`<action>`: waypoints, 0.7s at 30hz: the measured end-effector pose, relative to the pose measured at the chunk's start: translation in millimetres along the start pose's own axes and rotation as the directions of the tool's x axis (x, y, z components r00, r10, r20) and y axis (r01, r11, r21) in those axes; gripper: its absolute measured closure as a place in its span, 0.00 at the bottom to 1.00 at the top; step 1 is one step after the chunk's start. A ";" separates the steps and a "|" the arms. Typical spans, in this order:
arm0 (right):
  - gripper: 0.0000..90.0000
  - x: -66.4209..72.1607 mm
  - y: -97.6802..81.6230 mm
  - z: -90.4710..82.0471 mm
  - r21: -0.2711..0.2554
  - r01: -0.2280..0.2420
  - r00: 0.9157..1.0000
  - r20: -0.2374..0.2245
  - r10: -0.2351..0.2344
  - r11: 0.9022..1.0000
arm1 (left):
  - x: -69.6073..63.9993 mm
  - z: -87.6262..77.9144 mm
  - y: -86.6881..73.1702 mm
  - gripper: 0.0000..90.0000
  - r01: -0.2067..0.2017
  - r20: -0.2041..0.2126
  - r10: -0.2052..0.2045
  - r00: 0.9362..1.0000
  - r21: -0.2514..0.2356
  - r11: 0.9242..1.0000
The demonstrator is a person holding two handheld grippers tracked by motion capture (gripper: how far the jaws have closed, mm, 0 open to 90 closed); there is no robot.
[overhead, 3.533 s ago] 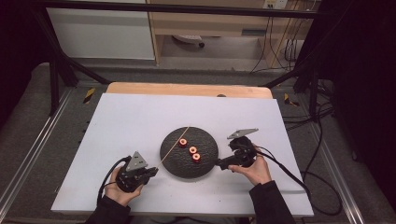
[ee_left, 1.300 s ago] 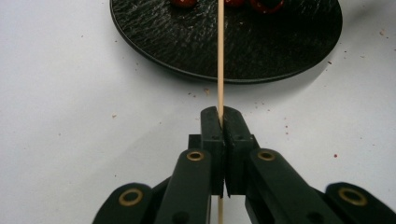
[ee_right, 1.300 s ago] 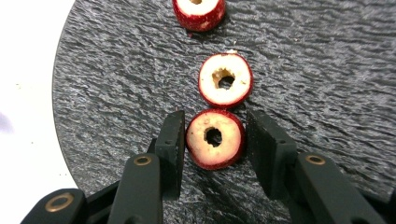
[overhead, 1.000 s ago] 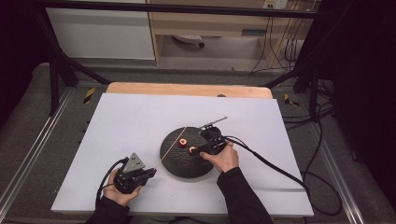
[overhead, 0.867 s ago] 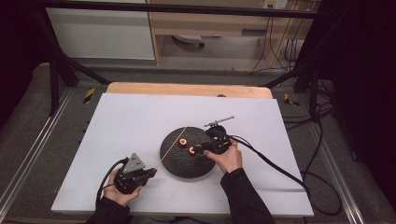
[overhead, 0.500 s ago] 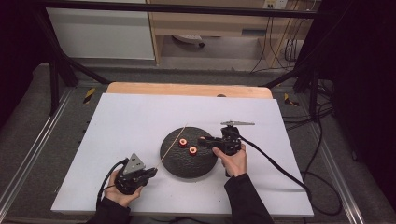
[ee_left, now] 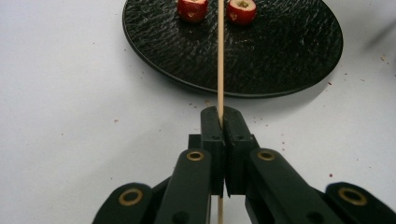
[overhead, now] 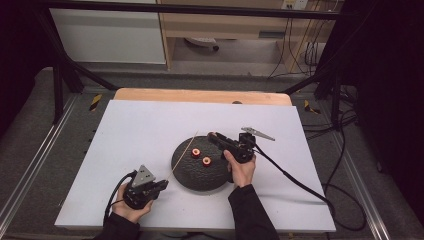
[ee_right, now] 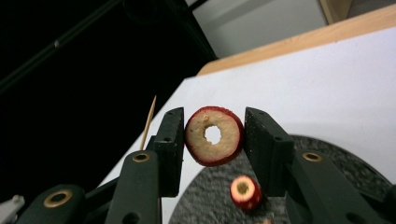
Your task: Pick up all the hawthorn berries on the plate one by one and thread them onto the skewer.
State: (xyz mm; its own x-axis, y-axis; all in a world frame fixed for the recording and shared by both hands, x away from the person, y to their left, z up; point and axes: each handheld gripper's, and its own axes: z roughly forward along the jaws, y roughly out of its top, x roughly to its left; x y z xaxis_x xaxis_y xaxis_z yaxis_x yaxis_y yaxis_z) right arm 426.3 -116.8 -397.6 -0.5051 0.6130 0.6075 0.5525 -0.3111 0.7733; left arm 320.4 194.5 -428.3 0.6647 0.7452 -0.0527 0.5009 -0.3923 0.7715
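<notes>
A black textured plate (overhead: 200, 175) sits mid-table with two red cored fruit pieces (overhead: 196, 152) (overhead: 206, 161) on it. My left gripper (overhead: 163, 184), at the front left, is shut on a thin wooden skewer (ee_left: 220, 56) that slants up over the plate's left edge. The right gripper (overhead: 212, 136) hovers above the plate's far right side, shut on a third fruit piece (ee_right: 214, 135), a red-skinned ring with a hole through its middle. The skewer tip (ee_right: 148, 122) stands just left of that ring in the right gripper view, apart from it.
The white tabletop (overhead: 140, 130) has a wooden strip along its far edge (overhead: 200, 96). A cable (overhead: 290, 175) trails from the right gripper across the table's right side. Dark frame legs and wires stand beyond the table.
The right gripper moved from the table's right to the plate, shut on one fruit piece and lifted it up and to the right. The left gripper and skewer stayed still.
</notes>
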 end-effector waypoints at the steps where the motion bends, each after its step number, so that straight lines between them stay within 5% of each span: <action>1: 0.66 -0.4 0.0 1.0 -0.015 -0.005 1.000 -0.003 0.005 1.000 | -0.5 0.3 -0.2 0.98 0.003 0.002 -0.003 1.000 0.000 1.000; 10: 0.66 -2.5 -1.4 6.3 -0.119 0.000 1.000 -0.025 -0.003 0.993 | -8.6 4.4 0.0 0.98 0.011 0.020 -0.012 1.000 0.020 1.000; 21: 0.66 -2.0 -3.8 6.6 -0.201 0.079 0.996 -0.011 -0.083 0.976 | -20.3 8.8 3.6 0.98 0.033 0.061 -0.035 0.997 0.040 0.999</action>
State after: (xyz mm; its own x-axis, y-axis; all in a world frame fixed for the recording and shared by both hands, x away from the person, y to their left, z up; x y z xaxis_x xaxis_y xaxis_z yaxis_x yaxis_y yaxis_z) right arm 429.6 -112.1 -402.9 -0.5566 0.6288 0.5430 0.3660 -0.4011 0.8397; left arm 313.5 173.2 -430.0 0.6796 0.7239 -0.1186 0.5441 -0.3891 0.7433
